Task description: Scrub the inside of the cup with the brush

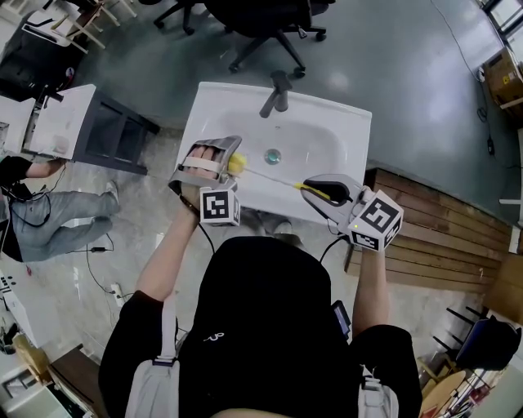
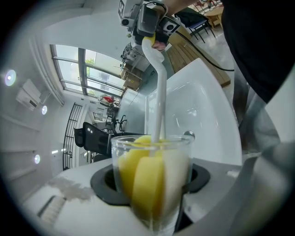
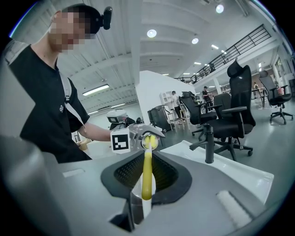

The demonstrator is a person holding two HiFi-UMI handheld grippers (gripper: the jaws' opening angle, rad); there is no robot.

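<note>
Over white sink (image 1: 327, 122), L gripper (image 1: 230, 163) clamps clear cup (image 2: 152, 175) w/ yellow head of brush (image 2: 160, 92) inside; R gripper (image 1: 315, 192) pinches its handle. Black-white square markers (image 1: 216, 206) on both grippers' cubes.

a white sink (image 1: 347, 122) holds a dark faucet (image 1: 278, 91) at twelve o'clock and a round drain (image 1: 272, 155) mid-basin. a black office chair (image 1: 265, 20) stands beyond at twelve, wooden decking (image 1: 445, 237) at three.

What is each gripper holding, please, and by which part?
The left gripper clamps the clear cup by its side walls. The right gripper grips the brush by its yellow handle end; its sponge head sits inside the cup.
</note>
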